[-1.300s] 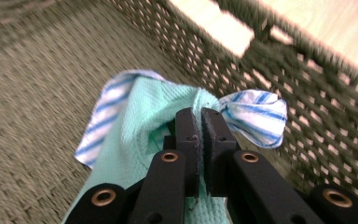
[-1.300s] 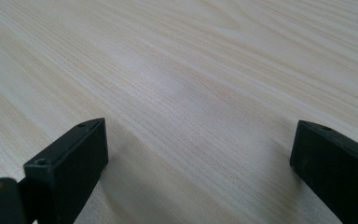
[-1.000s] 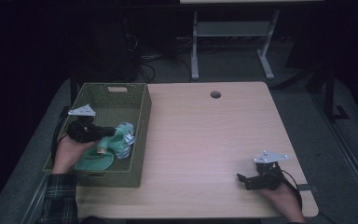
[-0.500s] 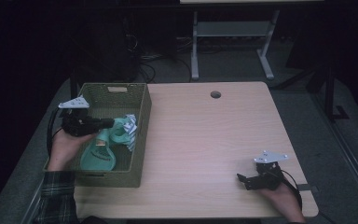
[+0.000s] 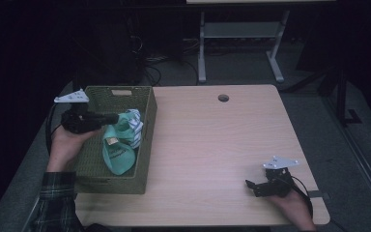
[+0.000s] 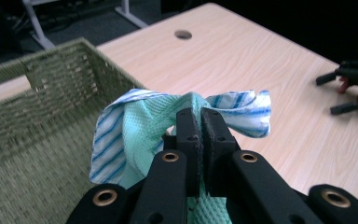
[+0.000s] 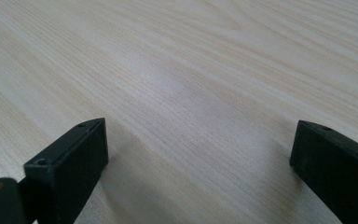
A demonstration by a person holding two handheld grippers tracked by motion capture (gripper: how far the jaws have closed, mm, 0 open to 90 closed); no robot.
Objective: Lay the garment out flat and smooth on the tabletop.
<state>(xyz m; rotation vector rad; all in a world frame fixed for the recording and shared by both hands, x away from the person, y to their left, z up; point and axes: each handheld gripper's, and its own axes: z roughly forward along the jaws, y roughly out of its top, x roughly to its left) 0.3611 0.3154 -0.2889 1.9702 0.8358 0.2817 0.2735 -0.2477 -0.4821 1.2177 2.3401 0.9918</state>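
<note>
We find no writing, label, brand mark, number or sign that we can read on anything here. A small pale patch sits on the green cloth (image 5: 117, 153) in the high view, but we cannot make out what it bears.

Tool (image 7: 198, 154) wide apart over pale wooden table (image 7: 205, 70)

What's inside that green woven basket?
The basket holds a mint-green cloth with a blue-striped white edge. The left gripper pinches its top, so part hangs above the rim. Whatever lies beneath the cloth is covered; the rest of the basket floor looks bare.
</note>
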